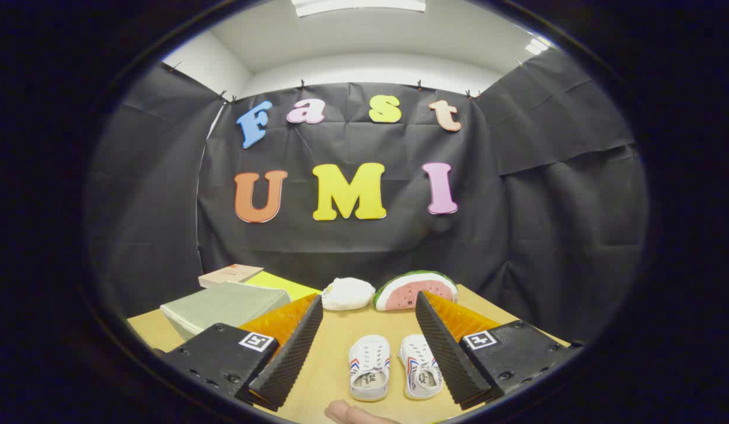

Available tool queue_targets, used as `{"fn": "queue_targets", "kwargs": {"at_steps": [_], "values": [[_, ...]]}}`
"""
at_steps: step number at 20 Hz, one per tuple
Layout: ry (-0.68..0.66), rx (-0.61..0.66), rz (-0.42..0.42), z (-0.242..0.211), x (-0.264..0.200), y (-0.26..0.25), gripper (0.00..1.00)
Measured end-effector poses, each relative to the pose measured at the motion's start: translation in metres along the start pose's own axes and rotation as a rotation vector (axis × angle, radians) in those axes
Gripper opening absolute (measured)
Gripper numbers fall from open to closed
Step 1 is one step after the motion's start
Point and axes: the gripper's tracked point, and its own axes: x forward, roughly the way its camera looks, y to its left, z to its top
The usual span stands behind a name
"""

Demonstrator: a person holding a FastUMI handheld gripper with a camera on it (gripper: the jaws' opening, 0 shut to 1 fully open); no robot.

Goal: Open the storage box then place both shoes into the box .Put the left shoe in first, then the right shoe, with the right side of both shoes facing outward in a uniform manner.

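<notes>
Fingertips of a person's hand [355, 413] are seen at the bottom centre of the frame, resting on the worktop [335, 335]. Just above them, two white shoes [395, 368] are set side by side, toes pointing away from the camera, between the two fingers of the gripper [368, 306]. The gripper is held wide apart and nothing is gripped; neither finger is in contact with a shoe.

Left of centre, a flat grey-green storage box [223, 306] is placed on the worktop, partly hidden behind the left finger; its lid appears to be shut. A yellow-green sheet [282, 284] and a tan booklet [229, 275] are stacked behind it. At mid-frame, a white pouch [347, 293] and a watermelon-slice toy [414, 290] are set at the far edge of the worktop.

The opening step is judged not yet done. For the next move, the gripper should be swung toward the box at the left, the lid edge caught, and the lid raised before any shoe is handled. Which shoe is the left one cannot be confirmed from this angle.
</notes>
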Motion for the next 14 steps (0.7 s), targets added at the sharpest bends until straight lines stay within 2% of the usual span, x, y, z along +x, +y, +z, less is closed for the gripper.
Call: {"fn": "queue_targets", "kwargs": {"at_steps": [14], "values": [[0.03,-0.006,0.013,-0.013,0.039,0.009,1.0]]}}
